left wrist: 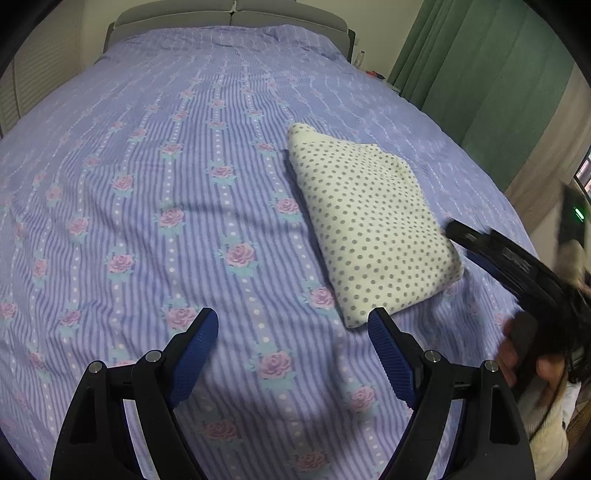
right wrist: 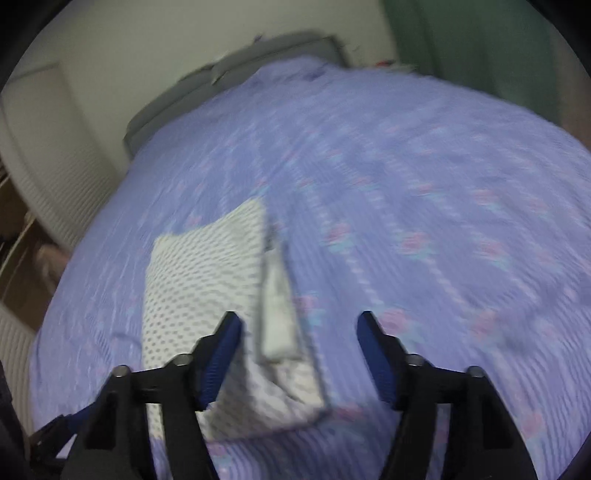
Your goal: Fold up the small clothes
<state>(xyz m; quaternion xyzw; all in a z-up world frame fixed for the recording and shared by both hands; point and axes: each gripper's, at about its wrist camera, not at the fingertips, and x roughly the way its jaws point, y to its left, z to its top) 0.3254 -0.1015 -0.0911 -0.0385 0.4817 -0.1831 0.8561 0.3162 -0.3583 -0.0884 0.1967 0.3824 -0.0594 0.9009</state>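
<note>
A small white garment with grey polka dots point(left wrist: 369, 225) lies folded into a thick rectangle on the bed. My left gripper point(left wrist: 293, 325) is open and empty, hovering just in front of the garment's near corner. In the left wrist view the right gripper point(left wrist: 509, 266) is seen from the side at the garment's right edge, held in a hand. In the blurred right wrist view the folded garment point(right wrist: 207, 288) lies below and to the left, and my right gripper point(right wrist: 299, 325) is open and empty over its right edge.
The bed carries a purple striped sheet with pink roses point(left wrist: 166, 184). A grey headboard point(left wrist: 232, 14) stands at the far end. Green curtains point(left wrist: 472, 74) hang on the right. A white louvred panel point(right wrist: 48, 177) stands left of the bed.
</note>
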